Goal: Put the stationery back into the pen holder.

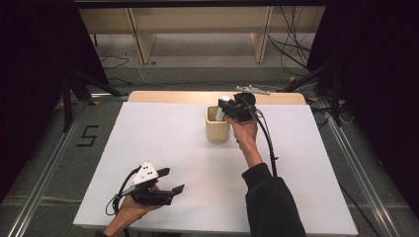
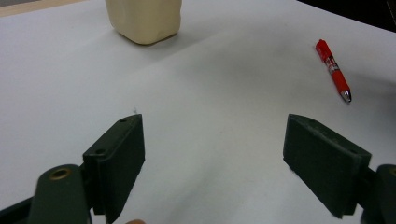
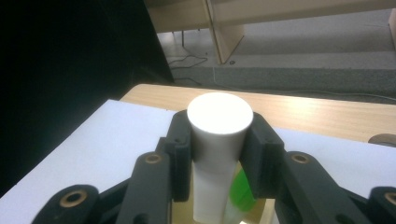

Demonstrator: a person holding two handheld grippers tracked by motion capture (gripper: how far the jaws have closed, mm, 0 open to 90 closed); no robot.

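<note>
Right tool (image 3: 219, 154) clamps a white cylinder (image 3: 218, 140), long axis upright, directly over the beige cup (image 1: 218, 129) at the desk's (image 1: 163, 148) far edge. Left tool (image 1: 165, 186) idle, jaws wide, near the front edge.

It looks like a lab recording bay: black curtains (image 1: 29, 74) on both sides, cables (image 1: 291, 39) across the grey floor at upper right, metal floor rails (image 1: 47, 173), a taped number (image 1: 88, 136) at left.
</note>
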